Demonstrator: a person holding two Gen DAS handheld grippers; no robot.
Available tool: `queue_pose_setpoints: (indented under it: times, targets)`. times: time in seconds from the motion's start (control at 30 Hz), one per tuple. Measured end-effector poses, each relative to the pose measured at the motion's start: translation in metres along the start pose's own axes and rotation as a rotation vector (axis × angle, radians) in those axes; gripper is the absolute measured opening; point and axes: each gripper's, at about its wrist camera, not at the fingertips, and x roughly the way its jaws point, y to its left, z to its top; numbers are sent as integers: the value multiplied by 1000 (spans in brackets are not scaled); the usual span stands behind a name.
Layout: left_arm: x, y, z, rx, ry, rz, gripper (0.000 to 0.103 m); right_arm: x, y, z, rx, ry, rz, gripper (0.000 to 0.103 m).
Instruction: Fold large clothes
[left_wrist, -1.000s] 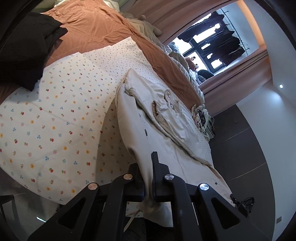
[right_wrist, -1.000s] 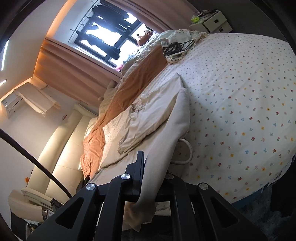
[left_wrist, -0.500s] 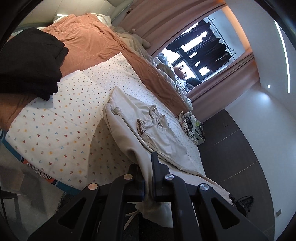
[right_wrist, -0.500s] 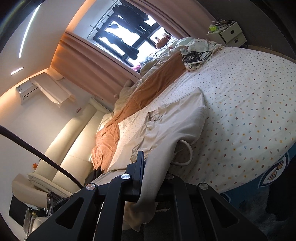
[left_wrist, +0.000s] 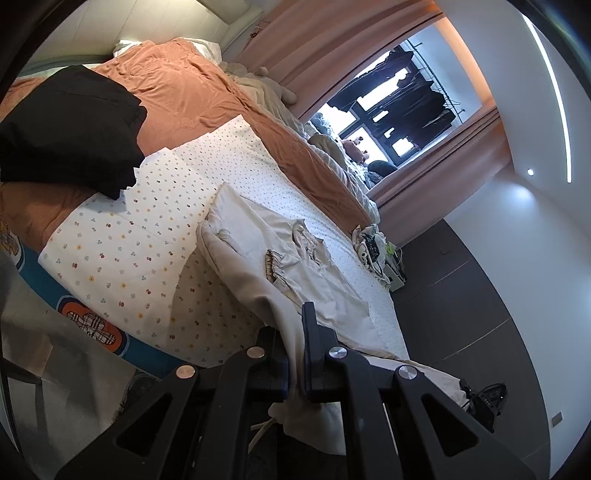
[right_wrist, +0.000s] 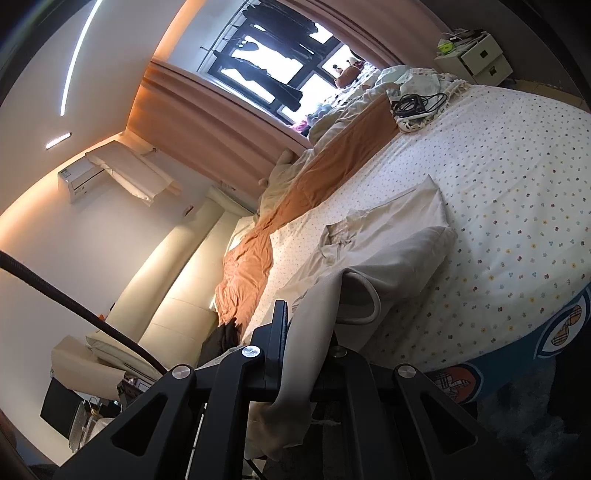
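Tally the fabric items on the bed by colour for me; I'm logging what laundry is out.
Beige: 1, the garment that both the left gripper and right gripper are shut on.
Black: 1, the folded pile.
Orange: 1, the blanket.
Floral white: 1, the sheet.
Total: 4.

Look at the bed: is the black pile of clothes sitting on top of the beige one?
No, the black pile lies apart from the beige garment.

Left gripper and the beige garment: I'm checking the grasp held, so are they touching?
Touching. The left wrist view shows the beige garment pinched between the left gripper fingers, cloth hanging out below them.
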Motion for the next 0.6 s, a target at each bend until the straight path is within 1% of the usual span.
queue_pose_setpoints:
  times: [0.13,0.23,0.33,0.43,0.6]
  targets:
    - [11,1,8,-3,4,5,7,12,-5,10,9,6,-27,4]
    - [22,-4,18,1,6,-8,7,20,-1,18,-1,-10,-35,4]
    - [36,-9,34,23,8,7,7,31,4,29,-22,-29,-32,4]
    - [51,-18,52,47,4,2,7,44,6,38,-42,-36,-35,4]
    - [72,-34,84,93,-18,-5,7,65,10,64,-58,-54,-40,4]
